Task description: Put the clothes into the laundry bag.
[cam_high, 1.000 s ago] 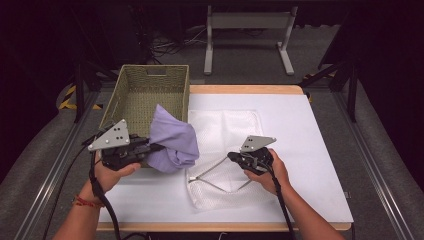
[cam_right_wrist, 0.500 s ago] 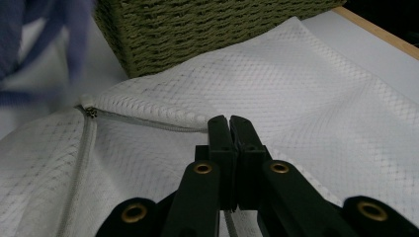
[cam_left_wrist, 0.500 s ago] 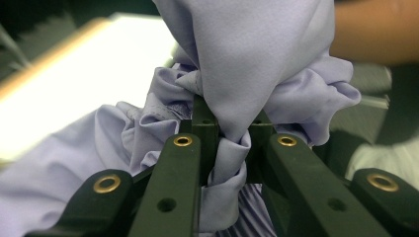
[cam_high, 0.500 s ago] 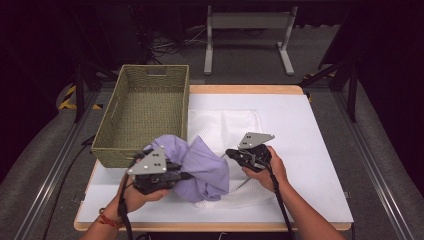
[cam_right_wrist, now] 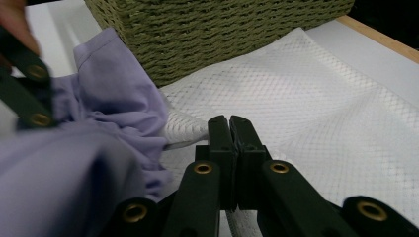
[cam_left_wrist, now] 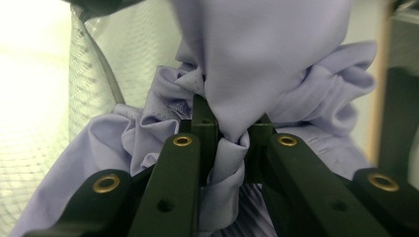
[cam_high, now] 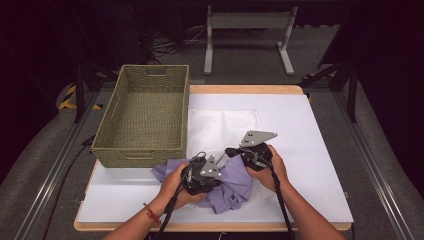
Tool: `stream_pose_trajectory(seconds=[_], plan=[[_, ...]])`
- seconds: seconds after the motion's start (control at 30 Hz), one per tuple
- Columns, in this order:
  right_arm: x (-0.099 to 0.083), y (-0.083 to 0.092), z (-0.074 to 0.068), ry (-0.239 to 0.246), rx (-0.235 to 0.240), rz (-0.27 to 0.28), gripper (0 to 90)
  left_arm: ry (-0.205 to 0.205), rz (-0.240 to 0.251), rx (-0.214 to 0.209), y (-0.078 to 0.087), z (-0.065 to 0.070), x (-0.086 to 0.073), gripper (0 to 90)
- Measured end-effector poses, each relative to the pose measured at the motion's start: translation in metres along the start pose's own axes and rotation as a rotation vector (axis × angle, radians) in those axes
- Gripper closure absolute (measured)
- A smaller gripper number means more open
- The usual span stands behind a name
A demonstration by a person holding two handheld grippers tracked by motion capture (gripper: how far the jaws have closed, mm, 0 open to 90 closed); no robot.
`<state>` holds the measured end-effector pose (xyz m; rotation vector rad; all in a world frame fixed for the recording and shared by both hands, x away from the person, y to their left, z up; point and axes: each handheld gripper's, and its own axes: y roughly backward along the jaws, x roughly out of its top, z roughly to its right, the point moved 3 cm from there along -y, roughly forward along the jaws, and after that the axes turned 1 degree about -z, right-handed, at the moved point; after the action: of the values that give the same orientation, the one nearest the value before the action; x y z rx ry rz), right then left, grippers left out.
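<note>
Shirt going into the mesh bag

Left gripper pinches the lilac shirt; right gripper, jaws pressed together, seemingly holds the mesh bag. Basket empty; bagging unfinished.

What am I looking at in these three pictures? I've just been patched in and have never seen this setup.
A person at a table holds a hand-held two-jaw gripper in each hand; there is no robot arm. The high view looks down from above the person's side. The other two pictures come from cameras riding on each gripper, looking along its black jaws.

On the white table stand a woven basket, with nothing visible inside, and a white mesh bag lying flat. In front of the basket lies a bunched lilac cloth.

The left gripper is shut on a fold of that cloth. The right gripper has its jaws shut, apparently pinching the edge of the mesh bag, beside the cloth.
</note>
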<state>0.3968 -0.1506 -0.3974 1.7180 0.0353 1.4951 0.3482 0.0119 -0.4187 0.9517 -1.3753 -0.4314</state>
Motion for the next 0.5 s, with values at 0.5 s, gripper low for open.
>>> stream_pose_trajectory(seconds=[0.5], plan=[[0.006,0.010,-0.016,0.026,0.070,0.032,89.2,0.195,-0.054,0.192,-0.036,-0.034,0.004,80.0]])
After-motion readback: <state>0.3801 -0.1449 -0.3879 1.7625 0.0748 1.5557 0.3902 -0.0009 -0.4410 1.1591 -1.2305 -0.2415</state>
